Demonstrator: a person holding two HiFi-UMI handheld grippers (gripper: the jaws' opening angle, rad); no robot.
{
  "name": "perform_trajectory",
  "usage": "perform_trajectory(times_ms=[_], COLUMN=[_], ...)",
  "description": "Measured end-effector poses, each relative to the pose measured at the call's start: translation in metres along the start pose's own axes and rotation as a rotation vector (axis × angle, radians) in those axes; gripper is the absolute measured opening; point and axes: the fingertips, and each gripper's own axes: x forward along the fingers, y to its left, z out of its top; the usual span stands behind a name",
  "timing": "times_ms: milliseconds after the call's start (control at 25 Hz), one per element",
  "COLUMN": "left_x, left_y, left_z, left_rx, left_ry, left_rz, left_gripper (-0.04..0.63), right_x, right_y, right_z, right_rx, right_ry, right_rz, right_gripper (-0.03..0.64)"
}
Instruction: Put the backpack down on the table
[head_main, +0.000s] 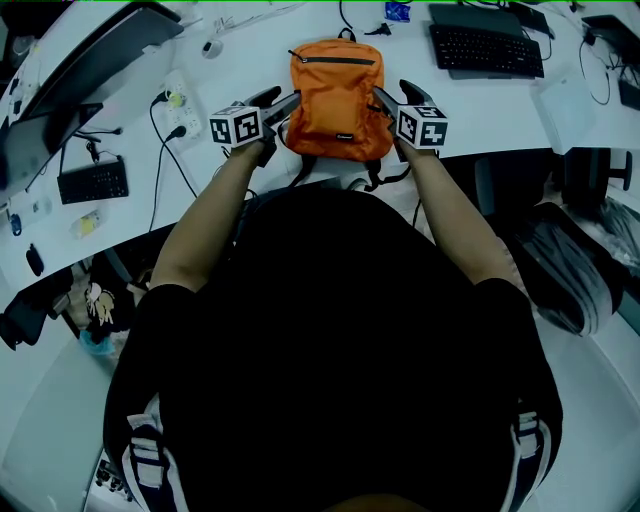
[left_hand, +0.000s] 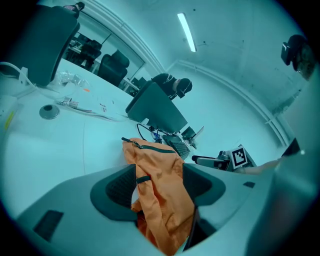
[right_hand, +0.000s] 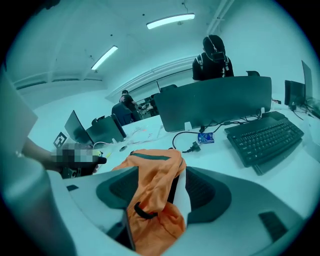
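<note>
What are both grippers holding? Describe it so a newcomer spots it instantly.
On the long white table, look at the near edge, ahead of the person. Clamped between the left gripper and right gripper is the backpack. It is the only bright orange thing there, with a dark zip across its top.

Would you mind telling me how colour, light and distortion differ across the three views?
Head view: even light, true colours, orange backpack sharp, frame edges bowed. Left gripper view: teal cast, strong fisheye, dark corners. Right gripper view: same teal cast, glaring ceiling lights, mosaic patch at left.
</note>
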Motion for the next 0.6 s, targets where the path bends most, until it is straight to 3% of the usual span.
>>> perform_trajectory(times_ms=[360,600], left_x=[-0.014,-0.019], left_y=[-0.023,-0.041], left_z=[0.008,0.014], left_rx=[0.055,0.108], left_ry=[-0.052,-0.082], left_rz=[0.008,0.002], left_gripper=[0.233,0.182], right_x=[-0.026,-0.035], right_y=[0.016,0.022], right_z=[0.025,0.033], right_rx=[-0.046,-0.051], right_ry=[-0.090,-0.120], right_rz=[-0.002,-0.001], right_gripper=[0.152,0.101])
